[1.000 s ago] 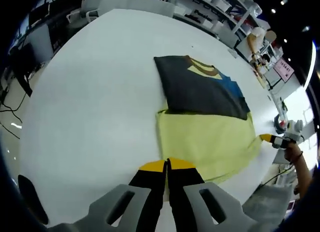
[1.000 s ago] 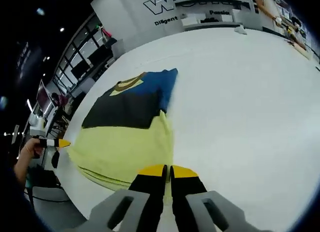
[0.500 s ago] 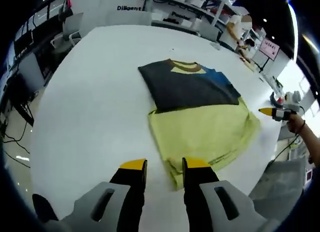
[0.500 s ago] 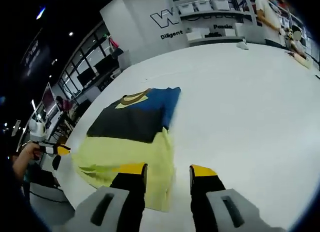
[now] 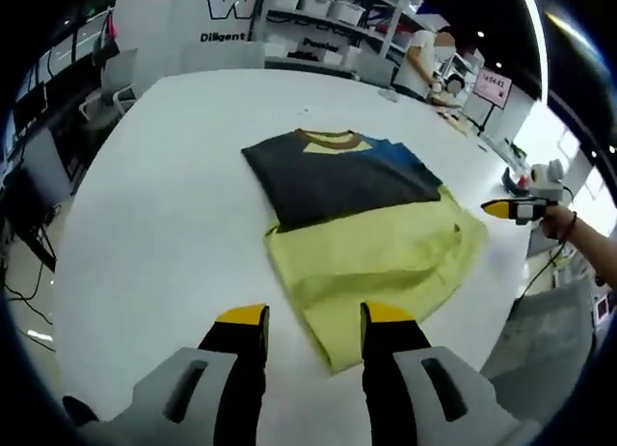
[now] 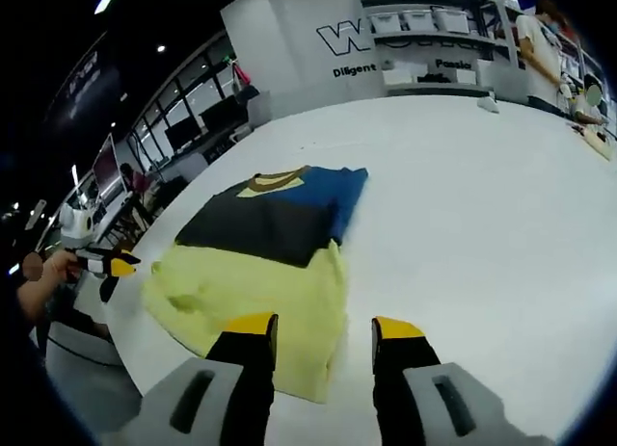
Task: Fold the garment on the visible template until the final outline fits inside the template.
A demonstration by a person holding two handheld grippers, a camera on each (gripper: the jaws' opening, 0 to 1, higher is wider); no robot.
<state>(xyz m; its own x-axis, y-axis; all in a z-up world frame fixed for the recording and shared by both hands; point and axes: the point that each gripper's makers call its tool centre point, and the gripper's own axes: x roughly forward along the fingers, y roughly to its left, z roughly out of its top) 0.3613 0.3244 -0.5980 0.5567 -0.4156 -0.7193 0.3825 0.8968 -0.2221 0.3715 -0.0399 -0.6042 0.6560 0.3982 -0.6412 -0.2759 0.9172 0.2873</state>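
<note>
White, broad and round-edged, the surface point(image 5: 164, 196) carries the garment point(image 5: 371, 253) a little ahead of both grippers — a partly folded shirt whose dark and blue upper panel point(image 5: 337, 176) lies over a pale yellow lower part point(image 5: 386, 263). Left gripper point(image 5: 303, 321): jaws parted and holding nothing, just short of the near yellow corner, which lies between and ahead of the tips. Right gripper point(image 6: 321, 327): likewise parted and empty, its tips over the near yellow edge of the garment point(image 6: 260, 263). No template outline can be made out on the surface. Judged step — between folds, with the yellow part still spread wide and rumpled along one side. The next move likely calls for closing each gripper on a near yellow corner and carrying that edge forward over the dark panel, keeping the layers aligned.
</note>
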